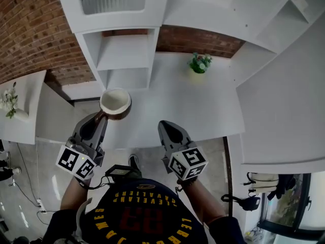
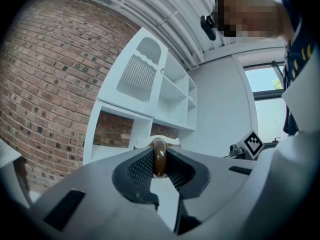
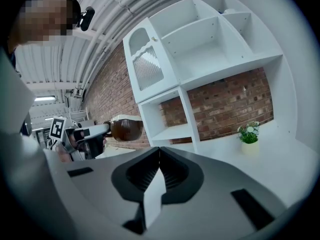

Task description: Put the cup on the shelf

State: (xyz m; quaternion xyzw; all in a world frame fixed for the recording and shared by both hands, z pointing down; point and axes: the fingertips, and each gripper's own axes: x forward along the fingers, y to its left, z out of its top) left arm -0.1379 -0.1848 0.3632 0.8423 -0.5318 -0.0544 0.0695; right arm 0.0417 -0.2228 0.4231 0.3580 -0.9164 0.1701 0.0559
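Head view: left gripper [image 1: 101,117] clamps the cup [image 1: 115,102] by its handle over the near-left edge of the table [image 1: 203,111], short of the open shelf [image 1: 124,52]; right gripper [image 1: 165,126], jaws together, holds nothing.

The cup [image 1: 116,103] is glossy brown outside, cream inside. Behind the white shelf [image 1: 124,55] is a red-brown brick wall [image 1: 28,29] with pale mortar lines. Right of the shelf, on the white desk [image 1: 203,111], a plant [image 1: 199,62] shows green leaves and whitish flowers in a pale yellow pot [image 1: 196,74]. The left gripper [image 1: 101,117] and right gripper [image 1: 163,124] are grey, with black-and-white square markers.
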